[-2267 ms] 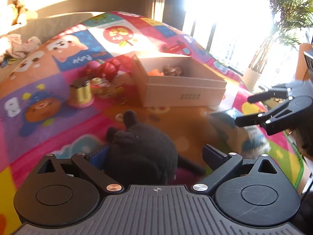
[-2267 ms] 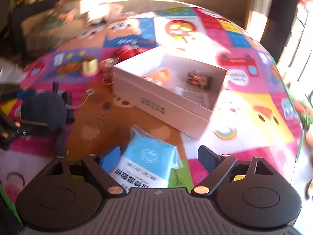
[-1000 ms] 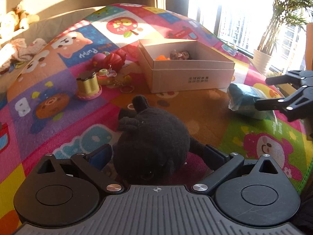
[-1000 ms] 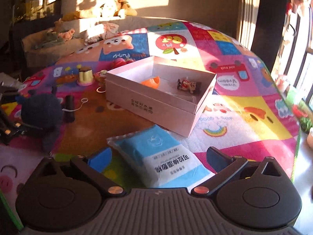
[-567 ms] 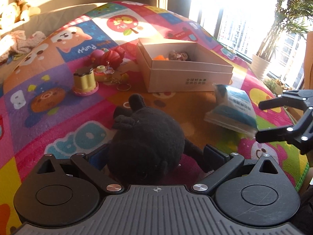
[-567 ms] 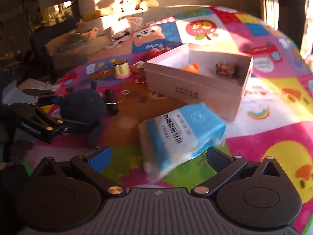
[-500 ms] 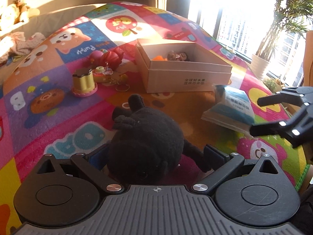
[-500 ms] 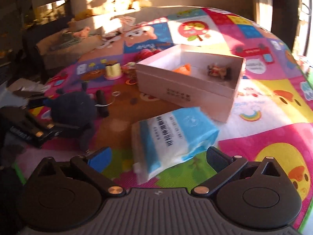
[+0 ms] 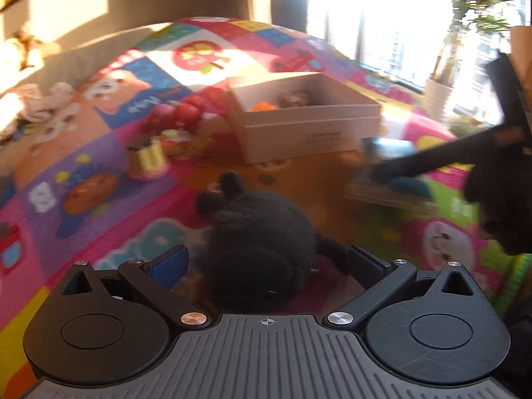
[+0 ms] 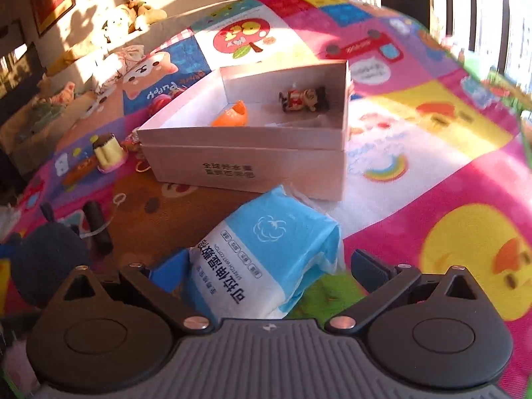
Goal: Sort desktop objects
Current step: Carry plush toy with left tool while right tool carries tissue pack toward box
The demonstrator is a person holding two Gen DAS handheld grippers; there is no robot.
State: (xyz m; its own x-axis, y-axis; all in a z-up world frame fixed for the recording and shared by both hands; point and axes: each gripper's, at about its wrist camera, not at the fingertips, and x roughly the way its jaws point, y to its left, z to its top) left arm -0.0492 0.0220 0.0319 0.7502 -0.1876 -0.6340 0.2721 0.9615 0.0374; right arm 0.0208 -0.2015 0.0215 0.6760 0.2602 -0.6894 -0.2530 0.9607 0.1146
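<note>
A black plush toy (image 9: 256,249) lies on the colourful play mat between the fingers of my left gripper (image 9: 266,262), which is open around it. A blue pack of wet wipes (image 10: 266,256) lies on the mat between the fingers of my right gripper (image 10: 266,266), also open. The white cardboard box (image 10: 246,163) stands just beyond the pack and holds an orange toy (image 10: 232,118) and a small figurine (image 10: 302,99). In the left wrist view the box (image 9: 309,133) is ahead and the right gripper (image 9: 449,156) shows blurred over the pack (image 9: 392,186).
A yellow pudding toy (image 9: 148,159), red and pink toys (image 9: 179,113) and key rings lie left of the box. A small black cylinder (image 10: 98,226) lies by the plush (image 10: 46,259). A sofa with stuffed animals (image 10: 126,16) is behind. A potted plant (image 9: 439,99) stands by the window.
My right gripper has swung round and moved closer to the wipes pack, which now sits deeper between its fingers. The left gripper has shifted slightly; the plush stays between its fingers.
</note>
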